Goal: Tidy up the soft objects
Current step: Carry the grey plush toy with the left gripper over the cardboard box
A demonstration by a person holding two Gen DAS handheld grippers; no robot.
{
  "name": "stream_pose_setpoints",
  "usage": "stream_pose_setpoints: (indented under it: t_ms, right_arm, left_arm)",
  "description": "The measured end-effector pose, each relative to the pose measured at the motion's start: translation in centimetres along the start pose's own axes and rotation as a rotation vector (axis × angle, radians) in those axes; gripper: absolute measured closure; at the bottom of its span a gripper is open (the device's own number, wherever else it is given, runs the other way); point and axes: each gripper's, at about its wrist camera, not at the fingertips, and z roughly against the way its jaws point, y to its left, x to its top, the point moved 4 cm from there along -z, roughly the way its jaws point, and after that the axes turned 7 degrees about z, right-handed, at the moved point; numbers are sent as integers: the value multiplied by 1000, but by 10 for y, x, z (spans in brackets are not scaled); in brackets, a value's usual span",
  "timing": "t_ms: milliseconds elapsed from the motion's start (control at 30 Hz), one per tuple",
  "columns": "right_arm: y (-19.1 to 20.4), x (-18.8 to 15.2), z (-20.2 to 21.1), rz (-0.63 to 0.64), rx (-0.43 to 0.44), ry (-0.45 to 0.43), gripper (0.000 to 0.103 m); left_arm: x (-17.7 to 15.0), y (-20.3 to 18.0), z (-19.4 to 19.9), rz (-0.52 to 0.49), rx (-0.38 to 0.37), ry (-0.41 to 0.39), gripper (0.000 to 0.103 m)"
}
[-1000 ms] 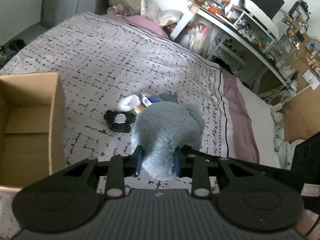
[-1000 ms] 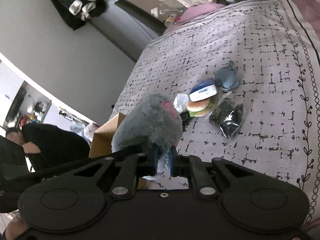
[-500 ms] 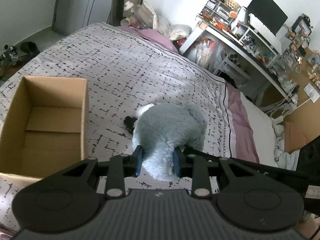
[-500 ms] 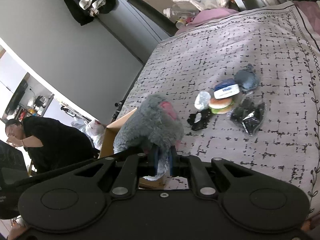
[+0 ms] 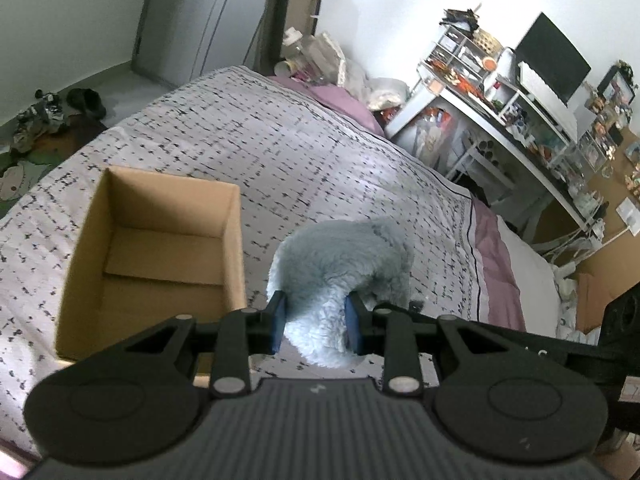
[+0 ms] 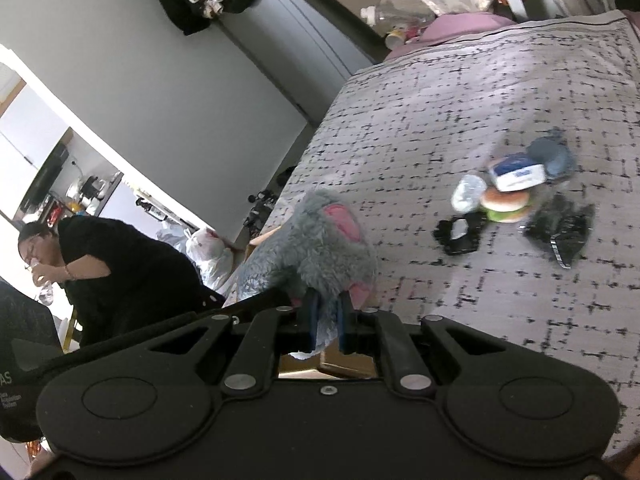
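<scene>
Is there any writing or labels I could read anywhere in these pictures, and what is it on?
"AS": white letters on the dark object at the left edge of the right view; the smaller lines beneath are too blurred to read.
Blue print on the white-banded round item on the bedspread: too blurred to read.
Nothing else is legible, including the desk clutter.

Plush toy [image 5: 340, 276]: pale grey-blue fur; pink patches show in the right wrist view [image 6: 344, 224]. Cardboard box [image 5: 156, 256]: plain tan-brown. Bedspread [image 5: 280, 152]: light grey-lilac, broken black grid of dashes, black line border, mauve edge band. Both hand-held grippers black, finger pads blue [image 5: 277, 322]. On the bed: burger-shaped toy [image 6: 506, 204], tan bun over green; blue-and-white item [image 6: 518, 172]; black packet [image 6: 560, 232].
</scene>
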Motion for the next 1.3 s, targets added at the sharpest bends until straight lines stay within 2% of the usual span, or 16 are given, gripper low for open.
stream_pose_setpoints:
  t_ms: [333, 767, 1167, 1300]
  right_arm:
    - [30, 0, -32, 18, 1, 38, 94]
    - [64, -14, -74, 30, -4, 105, 94]
    - [73, -29, -107, 23, -30, 181, 94]
    - [73, -31, -110, 17, -36, 199, 92]
  left_arm:
    - [14, 42, 6, 77, 3, -9, 73]
    - [23, 101, 1, 123, 23, 34, 73]
    - [19, 141, -10, 161, 58, 92, 73]
    - [20, 146, -13, 160, 86, 106, 69]
